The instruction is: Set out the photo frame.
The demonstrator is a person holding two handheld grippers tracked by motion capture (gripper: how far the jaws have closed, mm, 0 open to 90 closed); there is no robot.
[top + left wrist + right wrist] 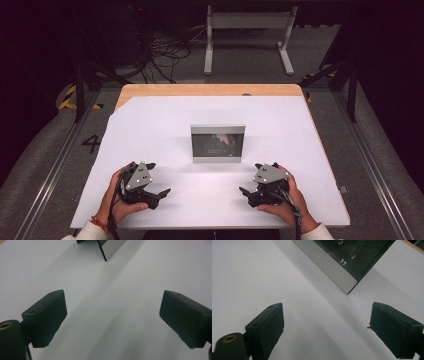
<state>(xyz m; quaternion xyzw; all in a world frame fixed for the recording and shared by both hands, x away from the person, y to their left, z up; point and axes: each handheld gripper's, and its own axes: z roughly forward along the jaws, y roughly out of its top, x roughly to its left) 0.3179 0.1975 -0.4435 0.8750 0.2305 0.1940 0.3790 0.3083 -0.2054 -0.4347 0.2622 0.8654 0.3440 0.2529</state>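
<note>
Two open tongs flank a standing picture frame

Both tongs rest low over the white sheet (165, 125) that covers the wooden bench (210, 90), jaws spread wide with nothing between them. Left tongs (159, 195) sit near the front left, right tongs (246, 195) near the front right, tips turned toward each other. Between them and farther back, the silver-edged picture frame (218, 143) stands upright, holding a dark picture, apart from both tongs.

High view looks down the table; both tongs cameras (low, close) share the picture frame (218, 143).
</note>
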